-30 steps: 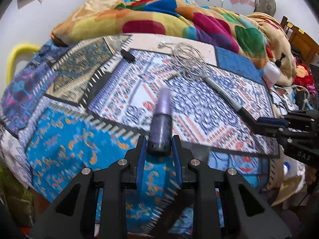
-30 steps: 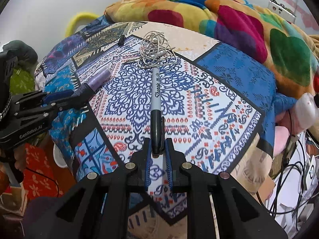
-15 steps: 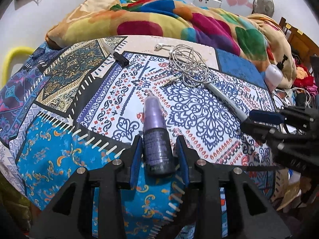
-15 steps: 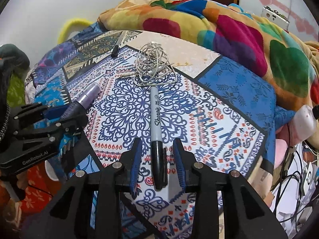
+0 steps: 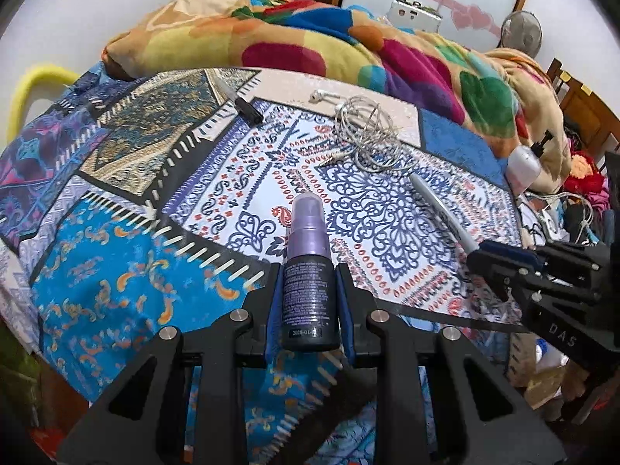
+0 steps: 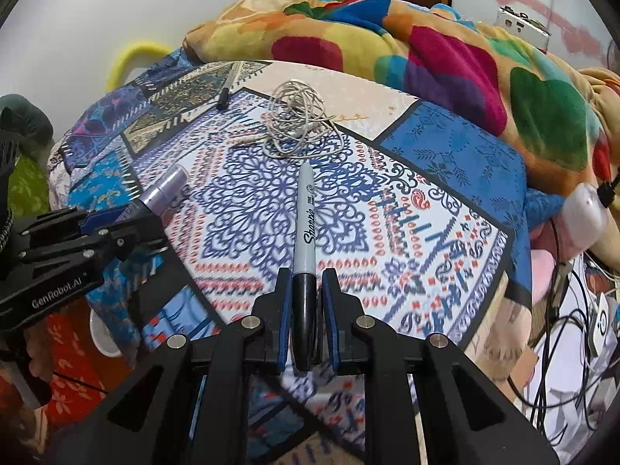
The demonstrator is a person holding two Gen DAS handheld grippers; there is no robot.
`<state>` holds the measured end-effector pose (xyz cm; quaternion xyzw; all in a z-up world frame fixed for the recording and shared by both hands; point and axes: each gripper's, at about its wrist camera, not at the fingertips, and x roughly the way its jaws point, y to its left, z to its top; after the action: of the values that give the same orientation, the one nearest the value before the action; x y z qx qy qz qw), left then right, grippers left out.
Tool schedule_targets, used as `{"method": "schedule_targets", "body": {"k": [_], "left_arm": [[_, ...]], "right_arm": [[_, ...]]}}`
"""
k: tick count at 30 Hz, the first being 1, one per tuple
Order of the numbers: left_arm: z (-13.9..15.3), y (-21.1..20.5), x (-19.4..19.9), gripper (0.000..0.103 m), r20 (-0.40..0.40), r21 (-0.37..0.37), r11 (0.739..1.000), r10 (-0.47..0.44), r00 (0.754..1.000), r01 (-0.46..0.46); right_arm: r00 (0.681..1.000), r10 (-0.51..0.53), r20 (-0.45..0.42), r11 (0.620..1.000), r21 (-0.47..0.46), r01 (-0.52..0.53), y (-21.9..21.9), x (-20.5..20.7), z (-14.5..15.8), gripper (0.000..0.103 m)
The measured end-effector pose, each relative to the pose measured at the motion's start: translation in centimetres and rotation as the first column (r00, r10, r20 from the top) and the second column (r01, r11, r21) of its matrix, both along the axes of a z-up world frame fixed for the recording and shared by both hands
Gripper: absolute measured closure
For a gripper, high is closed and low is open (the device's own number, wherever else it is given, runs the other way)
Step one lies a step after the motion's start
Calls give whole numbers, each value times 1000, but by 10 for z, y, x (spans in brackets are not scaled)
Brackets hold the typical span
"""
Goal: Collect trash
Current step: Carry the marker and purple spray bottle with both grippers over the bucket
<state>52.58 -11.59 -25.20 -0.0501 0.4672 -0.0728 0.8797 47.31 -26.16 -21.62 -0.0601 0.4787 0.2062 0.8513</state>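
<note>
Patchwork bedding (image 5: 116, 279) fills both views, with a rumpled colourful blanket (image 5: 387, 50) across the top of each frame. At lower centre of the left wrist view, the left gripper (image 5: 310, 290) brackets a purple spray bottle (image 5: 308, 267); its pads sit at the bottle's sides, but firm contact cannot be told. At lower centre of the right wrist view, the right gripper (image 6: 306, 302) straddles the black cap of a Sharpie marker (image 6: 304, 255), with narrow gaps visible either side. Both items seem to lie on soft cloth, so a shallow grip could roll them aside. A tangled white cable (image 6: 298, 124) and a second pen (image 6: 224, 93), upper centre, could be missed.
</note>
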Motion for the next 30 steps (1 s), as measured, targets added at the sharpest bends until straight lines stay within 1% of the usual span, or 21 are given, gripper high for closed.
{"method": "schedule_targets", "body": {"k": [6,11,17,20,25,30], "left_arm": [[36,6,-27,78,50,-13,1000,11,999,-10],[74,15,-54,78,109,-23,1000,24,994,-22],[117,32,-92,78,180,-29,999,47,982,-43],[136,45,-116,78,216,-29,998,63,974,-58],[152,67,-149,78,245,-40,996,89,965,-82],[159,95,-181,78,266,-28,992,128,955,-125]], "right_arm": [[998,8,56,1000,4,-9,5,-25,30,89],[994,15,110,999,32,-18,12,-43,65,89],[982,27,188,997,63,-40,30,-74,110,89],[974,38,221,996,74,-56,40,-87,126,89],[965,64,255,991,95,-91,59,-106,145,89],[956,100,275,983,118,-137,87,-128,157,89]]}}
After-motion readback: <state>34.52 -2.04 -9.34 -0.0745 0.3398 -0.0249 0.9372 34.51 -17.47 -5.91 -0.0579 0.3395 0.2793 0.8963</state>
